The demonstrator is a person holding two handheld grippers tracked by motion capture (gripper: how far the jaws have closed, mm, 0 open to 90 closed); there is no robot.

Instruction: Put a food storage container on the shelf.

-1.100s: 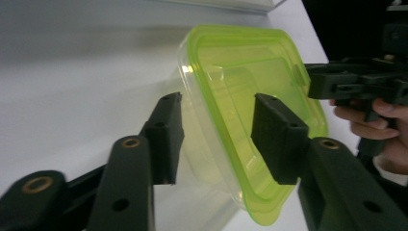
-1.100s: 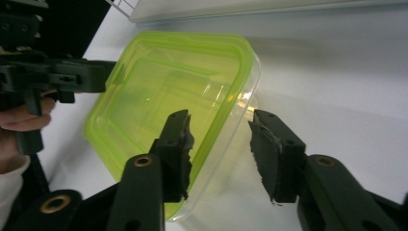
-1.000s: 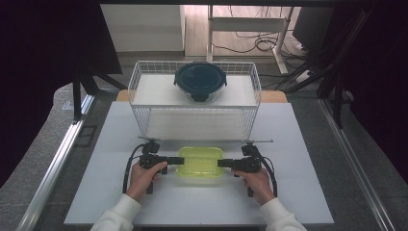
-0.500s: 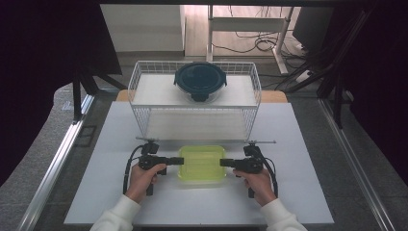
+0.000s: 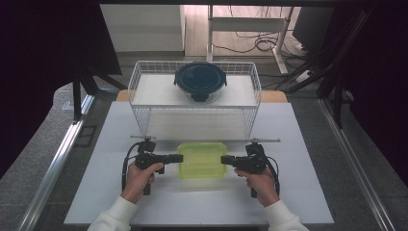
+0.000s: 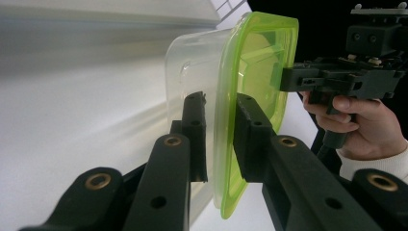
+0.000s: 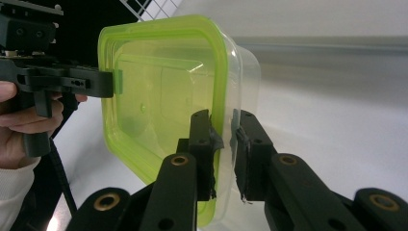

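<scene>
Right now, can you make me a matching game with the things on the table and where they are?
Things:
1. green-lidded box
2. dark round container
3. left gripper
4. right gripper

Places:
A. on top of the white wire rack
B. at the box's right edge
C. on the table between the grippers
D. at the box's left edge

Pairs: 1-C, 2-A, 3-D, 4-B
</scene>
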